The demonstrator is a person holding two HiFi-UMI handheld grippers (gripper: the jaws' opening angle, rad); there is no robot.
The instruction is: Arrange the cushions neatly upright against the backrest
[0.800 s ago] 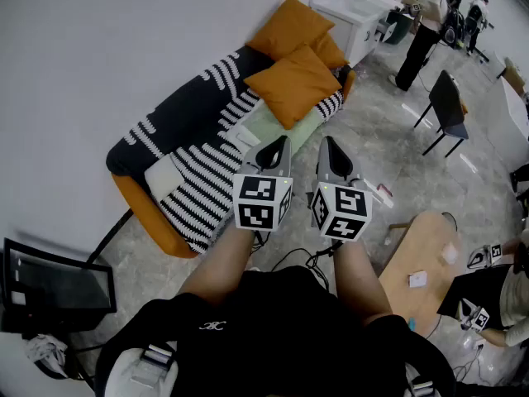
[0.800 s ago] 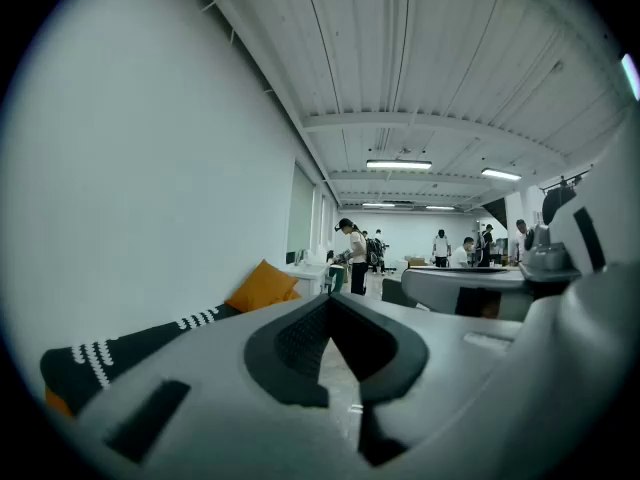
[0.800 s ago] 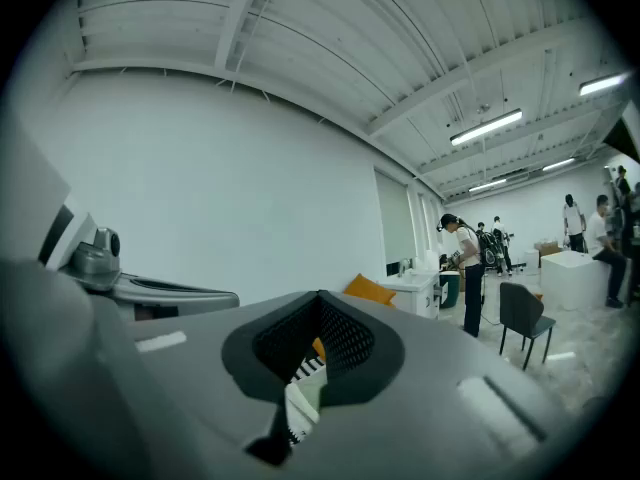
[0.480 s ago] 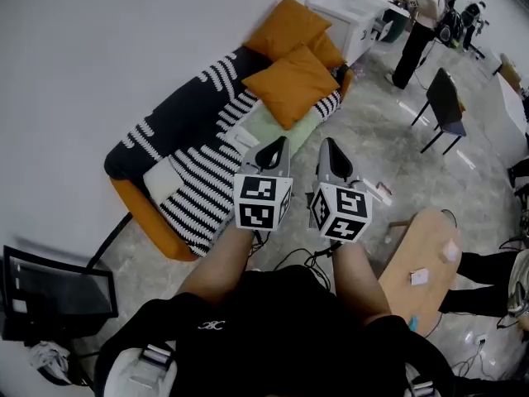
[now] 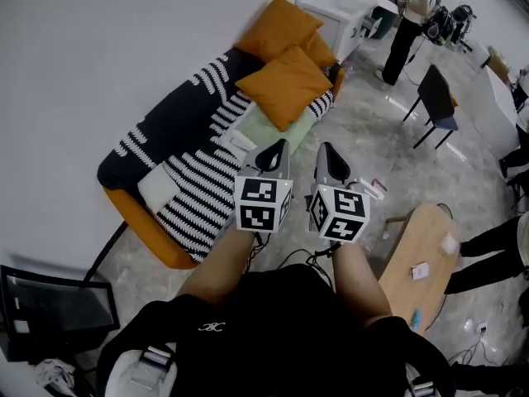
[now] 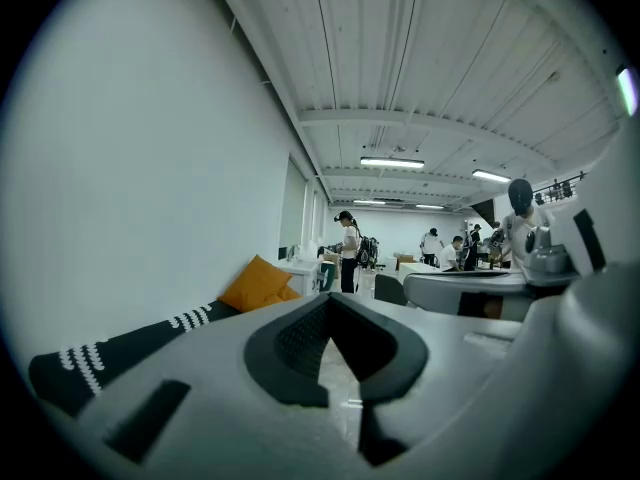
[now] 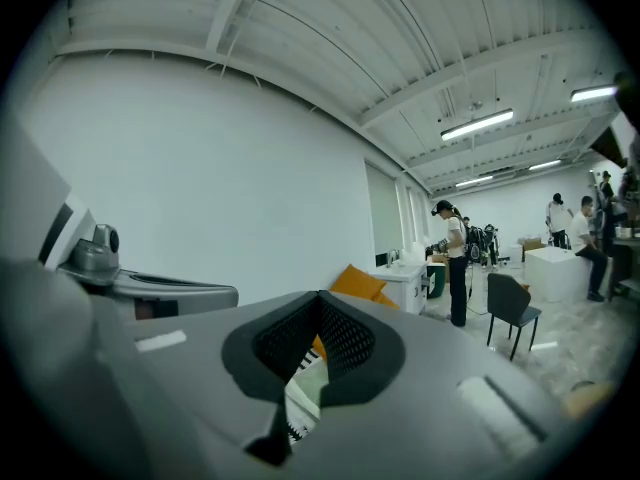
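A sofa [image 5: 178, 131] with a black-and-white striped cover stands by the white wall. One orange cushion [image 5: 277, 27] leans at its far end, a second orange cushion [image 5: 285, 85] lies tilted on the seat, and a third [image 5: 322, 50] peeks out behind it. A pale green cushion [image 5: 277, 131] and a white one [image 5: 157, 187] lie flat on the seat. My left gripper [image 5: 271, 151] and right gripper [image 5: 329, 157] hover side by side in front of the sofa, both shut and empty. The left gripper view shows an orange cushion [image 6: 258, 283] far off, and so does the right gripper view [image 7: 358, 283].
A low wooden table [image 5: 421, 259] stands at the right with small items on it. A black chair [image 5: 434, 98], a white desk [image 5: 347, 11] and standing people [image 5: 405, 23] are beyond the sofa. A dark monitor [image 5: 50, 308] sits lower left. Cables [image 5: 297, 259] lie on the floor.
Both grippers stay where they were, still shut. The view has shifted a little, so the sofa sits slightly further left. People at the right edge have moved.
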